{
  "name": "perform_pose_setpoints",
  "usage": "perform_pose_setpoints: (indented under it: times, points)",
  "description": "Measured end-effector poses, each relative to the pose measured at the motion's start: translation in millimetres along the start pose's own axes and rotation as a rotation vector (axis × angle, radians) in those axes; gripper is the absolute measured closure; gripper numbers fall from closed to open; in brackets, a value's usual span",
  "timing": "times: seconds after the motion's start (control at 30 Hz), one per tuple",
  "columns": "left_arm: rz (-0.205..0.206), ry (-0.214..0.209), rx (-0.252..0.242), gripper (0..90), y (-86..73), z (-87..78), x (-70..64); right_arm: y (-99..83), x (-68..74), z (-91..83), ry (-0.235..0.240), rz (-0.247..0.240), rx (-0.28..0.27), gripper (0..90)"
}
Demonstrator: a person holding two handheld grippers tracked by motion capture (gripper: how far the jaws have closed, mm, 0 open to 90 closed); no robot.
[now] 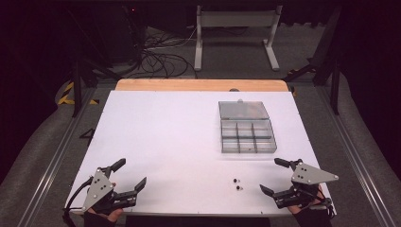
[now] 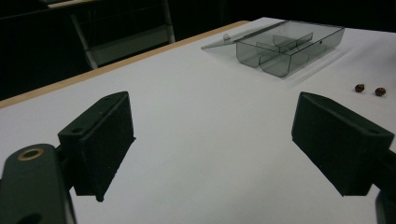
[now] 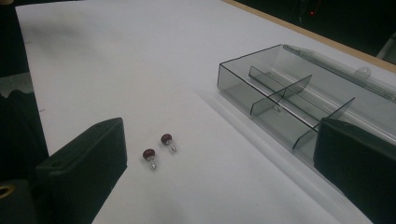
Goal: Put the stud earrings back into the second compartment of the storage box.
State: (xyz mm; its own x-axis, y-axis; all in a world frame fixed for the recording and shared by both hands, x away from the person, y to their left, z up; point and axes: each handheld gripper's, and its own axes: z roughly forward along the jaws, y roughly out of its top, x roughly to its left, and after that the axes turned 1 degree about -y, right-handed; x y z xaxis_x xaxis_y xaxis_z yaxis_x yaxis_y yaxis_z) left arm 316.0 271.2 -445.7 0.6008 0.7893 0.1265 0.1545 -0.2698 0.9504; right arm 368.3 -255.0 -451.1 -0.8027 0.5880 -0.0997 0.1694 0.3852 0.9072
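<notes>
Both tools released, nothing held.
Two small red-headed pins [image 3: 159, 150] lie on the counter [image 1: 161, 127] just ahead of the right tool [image 1: 279, 177]; clear box [image 1: 247, 134] beyond. Left tool [image 1: 128, 176] well off. Risk: pins roll or slip from the wide pads.

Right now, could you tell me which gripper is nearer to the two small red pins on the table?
Right. The right gripper sits just beside the red pins, on their right; the left gripper is far off to their left.

No readable text, labels, brands, numbers or signs anywhere
</notes>
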Motion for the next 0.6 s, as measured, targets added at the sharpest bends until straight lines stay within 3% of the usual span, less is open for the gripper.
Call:
perform_pose_setpoints:
  times: [0.5, 0.6]
  points:
    - [0.072, 0.043, -0.001, 13.7, 0.8, 0.5, -7.1, 2.2, 0.6, 1.2, 0.003, -0.007, 0.016, 3.9]
    - [0.059, 0.038, -0.003, 13.7, 0.7, 0.1, -7.4, 3.7, 0.0, 2.0, 0.007, -0.006, 0.024, 4.3]
